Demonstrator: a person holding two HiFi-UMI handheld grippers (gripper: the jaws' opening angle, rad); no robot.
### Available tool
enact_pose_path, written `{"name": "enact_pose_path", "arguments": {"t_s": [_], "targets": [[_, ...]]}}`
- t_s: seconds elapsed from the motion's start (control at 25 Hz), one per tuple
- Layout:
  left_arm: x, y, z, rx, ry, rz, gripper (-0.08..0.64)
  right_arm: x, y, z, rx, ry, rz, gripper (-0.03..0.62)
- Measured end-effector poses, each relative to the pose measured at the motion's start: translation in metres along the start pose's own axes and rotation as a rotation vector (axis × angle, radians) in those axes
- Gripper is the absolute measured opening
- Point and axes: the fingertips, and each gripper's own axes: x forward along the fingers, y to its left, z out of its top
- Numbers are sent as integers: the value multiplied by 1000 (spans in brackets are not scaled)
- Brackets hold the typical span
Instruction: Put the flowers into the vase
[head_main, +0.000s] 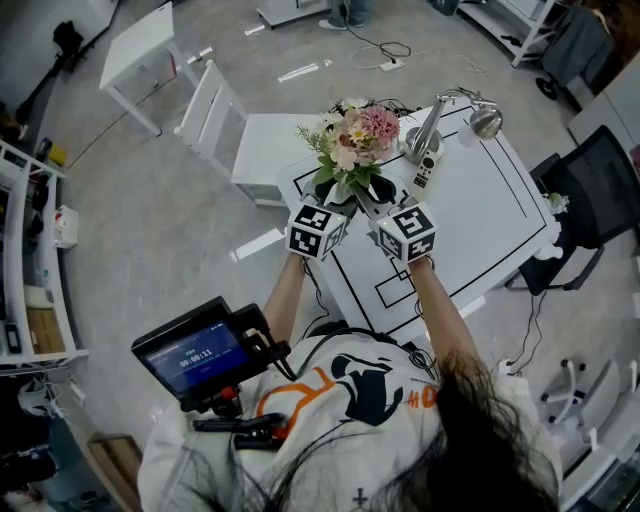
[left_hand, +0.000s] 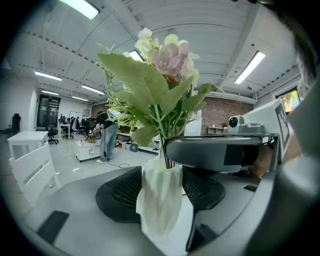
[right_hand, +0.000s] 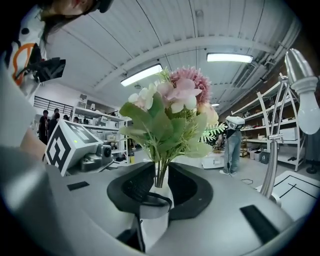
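Observation:
A bouquet of pink and white flowers (head_main: 355, 135) with green leaves stands upright in a white faceted vase (left_hand: 160, 200) at the far corner of the table. My left gripper (left_hand: 161, 197) is shut on the vase body, a black pad on each side. The right gripper (right_hand: 161, 185) sits just above the vase rim (right_hand: 152, 212). Its jaws stand open around the green stems (right_hand: 161, 172), with small gaps on both sides. In the head view the left gripper (head_main: 335, 205) and the right gripper (head_main: 385, 205) meet under the leaves, which hide most of the vase.
A silver desk lamp (head_main: 470, 115) stands just right of the bouquet on the white table (head_main: 470, 220) marked with black lines. A white chair (head_main: 230, 135) is beyond the table's left edge and a black office chair (head_main: 600, 180) is at the right.

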Motion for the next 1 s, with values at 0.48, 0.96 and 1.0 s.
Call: {"name": "enact_pose_path", "arguments": {"t_s": [0.48, 0.96, 1.0], "targets": [[-4, 3, -1, -7, -16, 0, 258, -5, 4, -9, 96, 42, 55, 155], [-5, 5, 1, -10, -21, 5, 258, -22, 5, -13, 170, 48, 46, 189], [-5, 5, 1, -7, -21, 5, 258, -25, 4, -14, 184, 42, 42, 189]]}}
